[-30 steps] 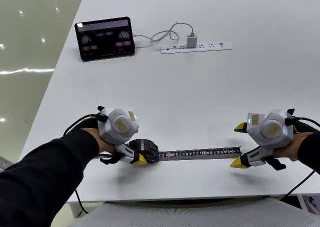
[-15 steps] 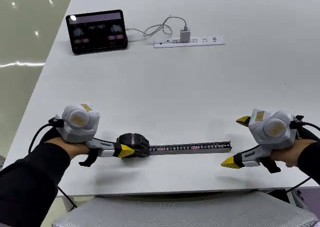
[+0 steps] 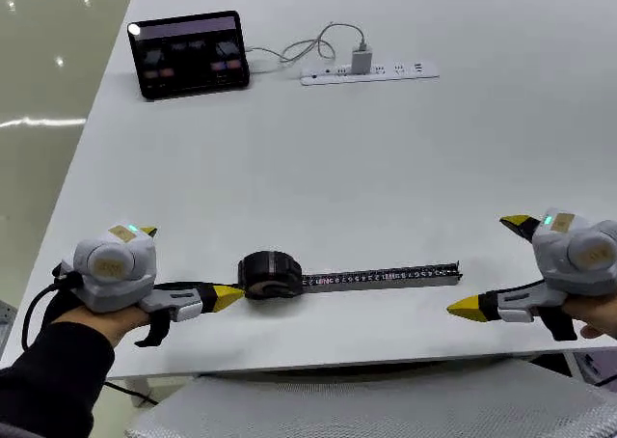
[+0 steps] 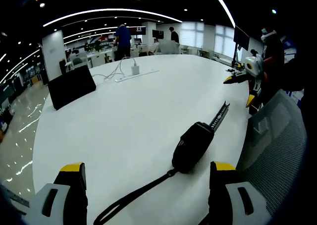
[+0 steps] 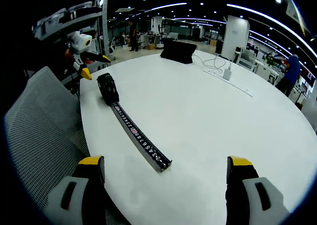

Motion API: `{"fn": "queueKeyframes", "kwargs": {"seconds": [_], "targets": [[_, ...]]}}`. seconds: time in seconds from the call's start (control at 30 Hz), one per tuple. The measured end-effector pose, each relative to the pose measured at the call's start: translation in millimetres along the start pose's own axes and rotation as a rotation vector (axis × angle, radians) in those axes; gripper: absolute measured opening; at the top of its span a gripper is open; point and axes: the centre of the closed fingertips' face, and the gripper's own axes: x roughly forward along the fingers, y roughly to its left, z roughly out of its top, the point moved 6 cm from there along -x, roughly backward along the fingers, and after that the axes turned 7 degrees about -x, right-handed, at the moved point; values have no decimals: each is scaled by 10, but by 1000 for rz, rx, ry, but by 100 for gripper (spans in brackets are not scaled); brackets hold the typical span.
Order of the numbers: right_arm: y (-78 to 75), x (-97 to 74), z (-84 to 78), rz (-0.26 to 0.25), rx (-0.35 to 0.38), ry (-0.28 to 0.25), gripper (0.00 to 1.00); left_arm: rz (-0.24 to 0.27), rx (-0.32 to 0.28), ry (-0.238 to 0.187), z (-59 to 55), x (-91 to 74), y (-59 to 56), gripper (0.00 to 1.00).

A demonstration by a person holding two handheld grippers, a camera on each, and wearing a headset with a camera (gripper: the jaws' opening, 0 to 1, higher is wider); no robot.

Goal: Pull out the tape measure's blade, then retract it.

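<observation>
In the head view, the hand around the right gripper [image 3: 492, 265] is cut off by the right edge, and the dark sleeve behind the left gripper [image 3: 189, 263] runs out at the bottom. The black round-cased tape measure [image 3: 270, 274] lies on the white tabletop [image 3: 386, 168] near its near edge, between the two grippers. Its dark, scaled steel blade [image 3: 381, 278] is drawn out to the right, and the markings are too small to read here. Both grippers are held low and level with their yellow-tipped jaws spread wide, gripping nothing. The left one's near tip sits just beside the case, seemingly not touching it. At the far left stands a black tablet [image 3: 188, 54] with a dim screen, its text illegible, next to a white power strip [image 3: 371, 72].

In the left gripper view, the left gripper [image 4: 148, 168] has its jaws open either side of the tape measure [image 4: 193, 145], which lies ahead and apart from them. A thin black strap [image 4: 133, 195] trails from the case toward the camera. The blade [image 4: 219, 116] points on toward the right gripper [image 4: 239, 89].

In the right gripper view, the right gripper [image 5: 166, 161] is open and the blade's [image 5: 138, 136] free end lies just ahead between the jaws. Digits run along the blade, and 6, 7, 8 and 9 can be read. The tape measure [image 5: 106, 87] rests at the far end by the left gripper [image 5: 94, 66].
</observation>
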Motion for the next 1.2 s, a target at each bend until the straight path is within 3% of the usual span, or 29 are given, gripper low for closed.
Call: {"fn": "queueKeyframes", "kwargs": {"seconds": [0.3,0.47,0.7,0.83,1.07,1.2], "targets": [[37,-177,11,-45,9,-29,100,32,-40,-46,-85,-208,11,100],[15,-250,-56,-46,25,-29,100,26,-65,-49,-156,-251,-93,100],[-24,-358,-155,-59,40,-15,100,28,-95,-68,-98,-276,-153,100],[28,-464,-199,-67,62,-21,100,46,-102,-60,-89,-297,-181,100],[112,-682,-290,-85,58,-14,100,69,-121,-82,-89,-335,-227,100],[111,-797,-373,-112,58,5,100,66,-124,-86,-41,-395,-354,100]]}}
